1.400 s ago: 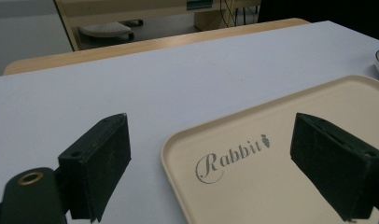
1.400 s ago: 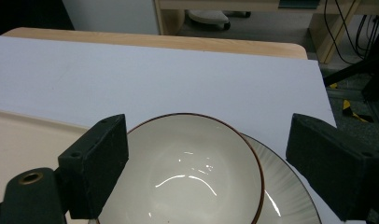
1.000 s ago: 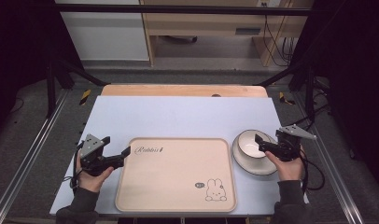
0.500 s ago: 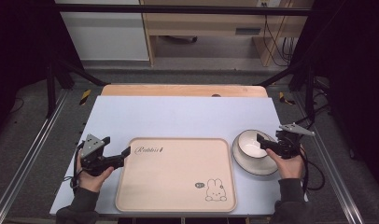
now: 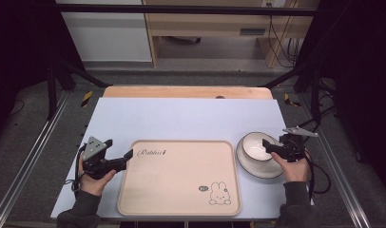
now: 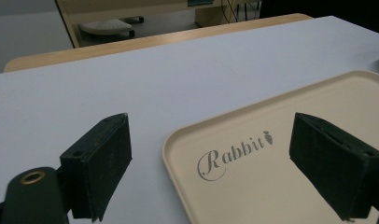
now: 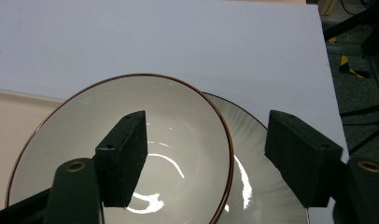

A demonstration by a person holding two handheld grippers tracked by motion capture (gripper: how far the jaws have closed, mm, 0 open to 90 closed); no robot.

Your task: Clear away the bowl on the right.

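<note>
A white bowl [image 5: 252,148] with a brown rim [image 7: 85,135] sits in a white plate [image 5: 260,170] with a dark rim [image 7: 257,172] at the table's right. My right gripper [image 5: 268,146] [image 7: 208,121] straddles the bowl's near wall, one jaw inside and one outside over the plate. Its jaws have just been closing, with the bowl's rim between them, and the pads stand off it. A beige tray [image 5: 179,178] printed "Rabbit" [image 6: 253,186] lies in the middle. My left gripper [image 5: 128,155] [image 6: 211,130] is open over the tray's near-left corner, with nothing between its jaws.
The pale blue table top [image 5: 181,118] ends in a wooden strip [image 5: 186,91] at the back. Black frame rails [image 5: 34,152] run along both sides. A wooden bench [image 5: 205,23] stands behind on the floor.
My right gripper's jaws have narrowed around the bowl's rim and the gripper has edged slightly left over the bowl. The left hand and the tray have kept still.
</note>
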